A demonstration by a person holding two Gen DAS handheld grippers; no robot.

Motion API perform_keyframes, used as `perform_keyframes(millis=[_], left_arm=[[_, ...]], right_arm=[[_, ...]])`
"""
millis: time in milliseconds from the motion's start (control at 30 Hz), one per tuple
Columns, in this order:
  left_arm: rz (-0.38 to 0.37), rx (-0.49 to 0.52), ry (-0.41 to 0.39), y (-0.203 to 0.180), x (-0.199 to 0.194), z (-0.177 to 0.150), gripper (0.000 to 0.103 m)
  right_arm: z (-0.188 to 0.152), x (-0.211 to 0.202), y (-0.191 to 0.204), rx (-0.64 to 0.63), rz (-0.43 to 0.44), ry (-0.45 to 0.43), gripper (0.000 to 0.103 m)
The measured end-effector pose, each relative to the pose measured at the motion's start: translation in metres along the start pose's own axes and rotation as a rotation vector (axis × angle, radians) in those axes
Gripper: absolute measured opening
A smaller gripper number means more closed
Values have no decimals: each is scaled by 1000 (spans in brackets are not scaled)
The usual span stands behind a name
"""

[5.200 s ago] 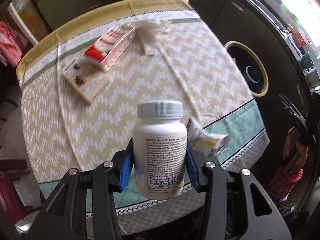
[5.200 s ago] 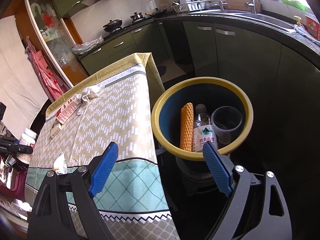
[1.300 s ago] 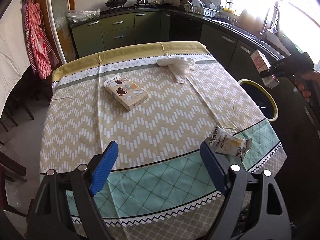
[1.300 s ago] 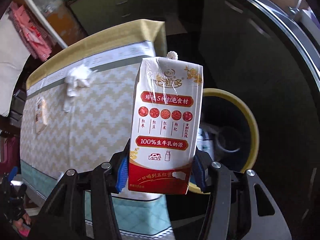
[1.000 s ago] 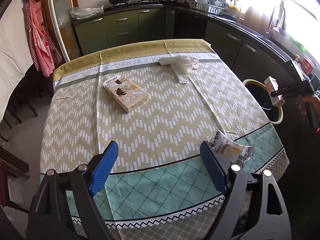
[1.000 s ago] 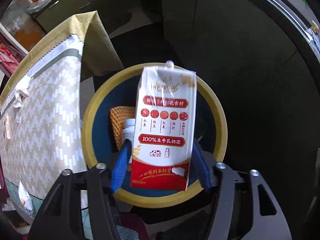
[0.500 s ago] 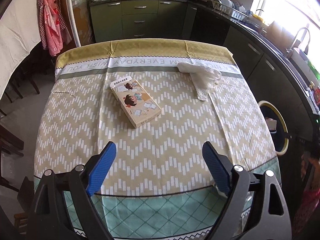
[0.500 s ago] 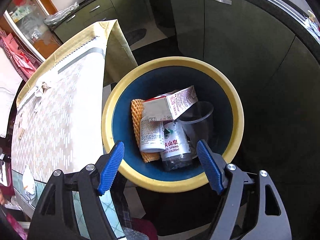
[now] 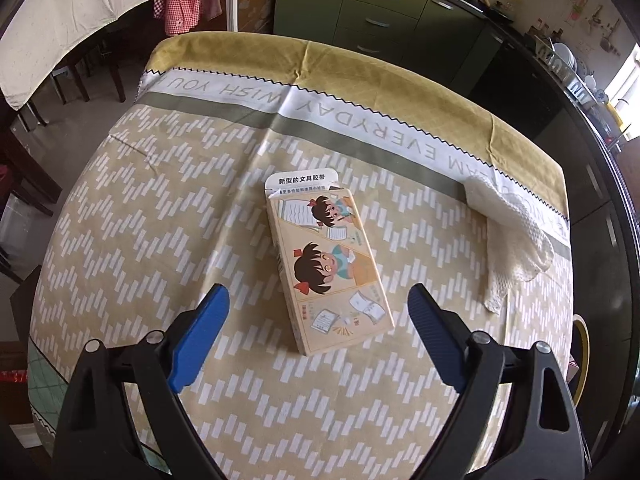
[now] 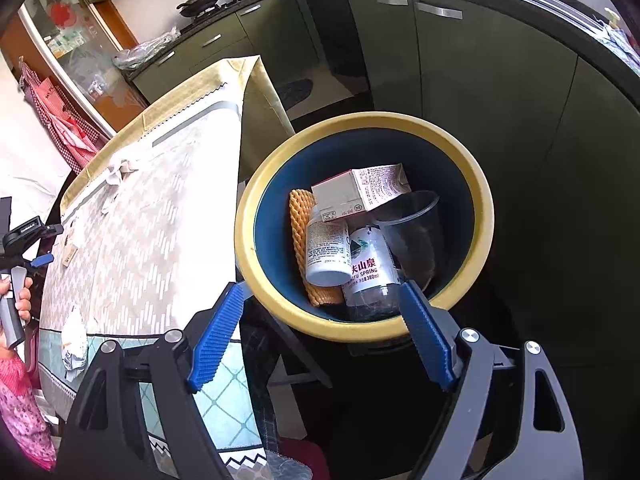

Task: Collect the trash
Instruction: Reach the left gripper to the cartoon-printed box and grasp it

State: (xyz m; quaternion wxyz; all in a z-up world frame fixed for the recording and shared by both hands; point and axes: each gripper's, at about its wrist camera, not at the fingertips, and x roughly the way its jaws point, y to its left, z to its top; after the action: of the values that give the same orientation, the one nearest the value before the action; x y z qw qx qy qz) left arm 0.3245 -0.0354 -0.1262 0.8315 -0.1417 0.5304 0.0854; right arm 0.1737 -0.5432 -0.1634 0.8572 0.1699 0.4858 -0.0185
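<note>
A flat cartoon-printed box [image 9: 328,264] lies on the zigzag tablecloth [image 9: 140,240]. My left gripper [image 9: 318,294] hovers over its near end, open wide, with the blue pads clear of both sides. My right gripper [image 10: 320,287] hangs above the yellow-rimmed bin [image 10: 360,120]; its jaws are opening and hold nothing. Inside the bin lie the milk carton [image 10: 360,192], a white pill bottle [image 10: 326,248], a water bottle [image 10: 368,276], a clear cup [image 10: 412,224] and an orange foam net [image 10: 298,220]. A crumpled snack wrapper [image 10: 74,340] sits near the table's front edge.
A white knitted cloth [image 9: 516,240] lies at the table's far right corner. The bin stands on the floor just off the table's right side, its rim [image 9: 582,360] showing past the edge. Dark kitchen cabinets [image 10: 460,80] stand behind it. Chairs [image 9: 24,184] stand left of the table.
My right gripper let go of the milk carton, which now lies in the bin. My left gripper moved in over the table and turned, so the box lies between its fingers.
</note>
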Motion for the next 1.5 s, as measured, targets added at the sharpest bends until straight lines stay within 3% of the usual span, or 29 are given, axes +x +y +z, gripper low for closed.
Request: perform_keyframes(millis=[500,633,767,900,1100,1500], left_arm=[[82,-72,13,-6,27,12,82],[91,-72,23,-6,33,14,73],[98,-64,13,-10,33,12,72],[109,-58,-2,-13,31,10,58],[87,-34,-5,-16,28,6,58],[-14,109,-26,-33,-4,-21,57]], right_arm=[[-11,17,8,17,89,-6,81],[-12,18,8,25,103,-7,81],[-12,15,8,29,114,-19,81],[-11,7,9,28,112,-46,82],[-14,-4,10,39,133,-76,84],[-19,-14,4,99,164,-107,84]])
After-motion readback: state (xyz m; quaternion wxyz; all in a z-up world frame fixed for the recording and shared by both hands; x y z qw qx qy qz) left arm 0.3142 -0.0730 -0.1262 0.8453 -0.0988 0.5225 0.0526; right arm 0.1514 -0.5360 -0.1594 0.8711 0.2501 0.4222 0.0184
